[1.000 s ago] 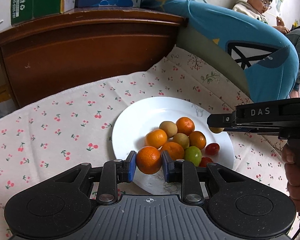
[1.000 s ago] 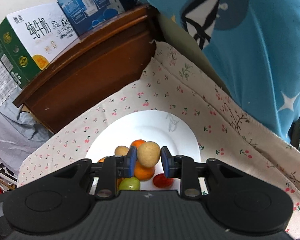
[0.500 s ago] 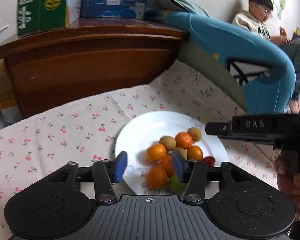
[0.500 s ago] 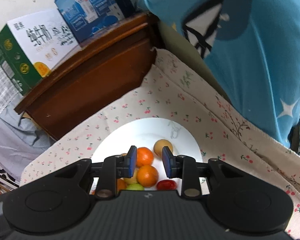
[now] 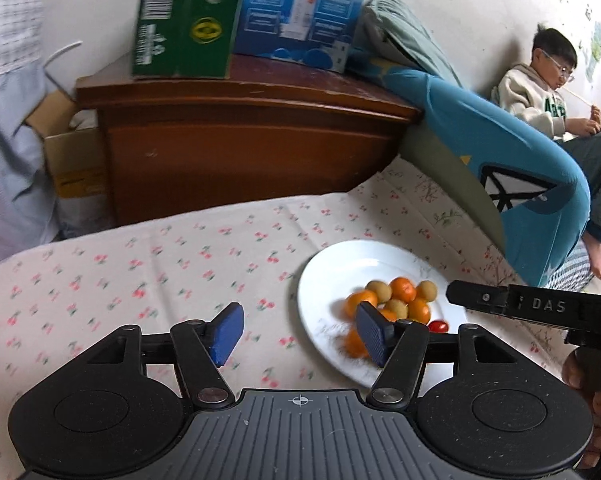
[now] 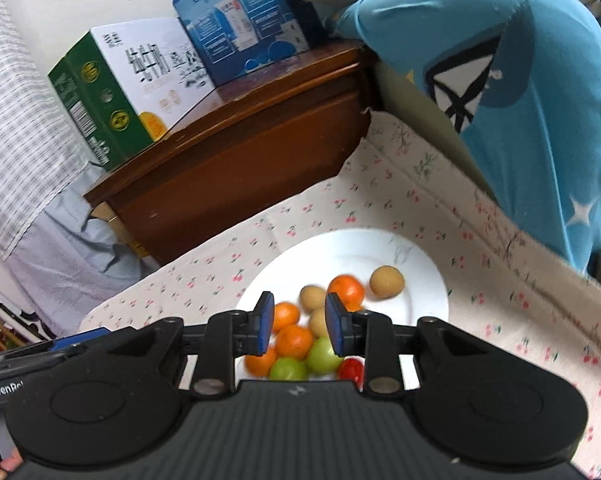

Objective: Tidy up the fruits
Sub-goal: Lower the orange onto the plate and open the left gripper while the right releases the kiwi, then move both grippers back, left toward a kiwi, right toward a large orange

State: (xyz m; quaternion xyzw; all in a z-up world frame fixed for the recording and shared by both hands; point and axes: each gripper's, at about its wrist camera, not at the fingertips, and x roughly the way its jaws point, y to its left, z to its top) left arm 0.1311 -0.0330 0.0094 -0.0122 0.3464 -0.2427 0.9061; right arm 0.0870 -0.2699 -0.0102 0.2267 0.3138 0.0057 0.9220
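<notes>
Fruits: a heap of oranges (image 5: 403, 290), tan round fruits (image 5: 380, 290), and a red tomato (image 5: 438, 325), all on a white plate (image 5: 332, 268) over a cherry-print cloth (image 5: 140, 264).

Left wrist view. Left gripper (image 5: 298, 334): jaws spread wide, holding nothing. The plate lies ahead and to the right of the jaws; the right-hand pad (image 5: 371, 334) overlaps the near edge of the heap in the picture, and whether it touches cannot be told. Bare cloth lies between the jaws. The right gripper's body (image 5: 540, 308) reaches in from the right, beyond the plate. Wooden cabinet (image 5: 236, 152) with cartons stands far ahead.

Right wrist view. Right gripper (image 6: 299, 327): jaws parted, empty, hanging above the heap. Between and below them sit oranges (image 6: 294, 340), green fruits (image 6: 320, 356) and a tan one; one tan fruit (image 6: 387, 282) rests apart, ahead and right of the jaws, another orange (image 6: 345, 290) just ahead.

Judgement: the fruits appear gathered on the plate for tidiness; both jaws empty suggests sorting is near complete.
</notes>
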